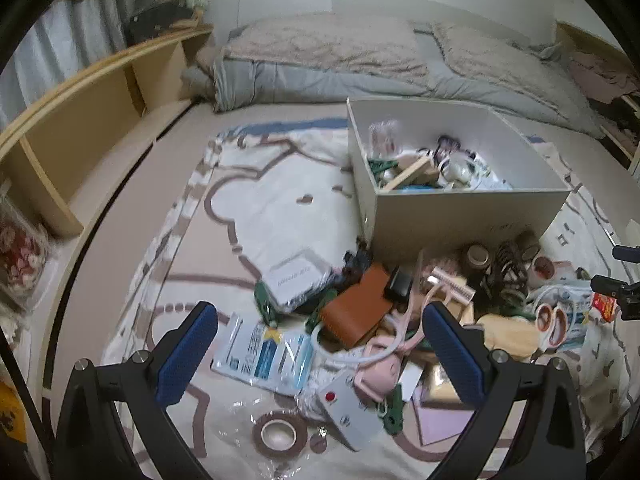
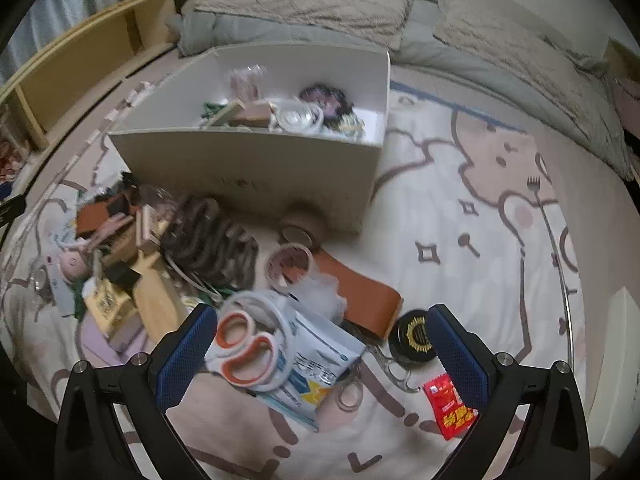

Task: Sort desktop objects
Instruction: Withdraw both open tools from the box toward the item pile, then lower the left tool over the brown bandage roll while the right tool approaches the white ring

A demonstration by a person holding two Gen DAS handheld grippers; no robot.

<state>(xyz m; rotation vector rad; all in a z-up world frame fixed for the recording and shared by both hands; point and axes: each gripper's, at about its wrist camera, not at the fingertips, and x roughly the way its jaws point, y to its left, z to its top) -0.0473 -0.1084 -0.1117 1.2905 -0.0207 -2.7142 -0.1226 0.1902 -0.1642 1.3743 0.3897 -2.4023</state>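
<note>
Both my grippers hang spread wide and empty over the cartoon-print blanket (image 2: 460,216). My left gripper (image 1: 320,344) hovers above a pink clip-on fan (image 1: 380,368), a white remote (image 1: 348,412) and a tape roll (image 1: 279,434). My right gripper (image 2: 322,344) is over the orange-handled scissors (image 2: 244,350) lying on a blue-and-white packet (image 2: 316,364), with a red sachet (image 2: 450,408) nearer the blanket's near edge. The white box (image 2: 256,168) toward the far edge already holds a few things, but I judge most of the pile still lies unsorted before it.
</note>
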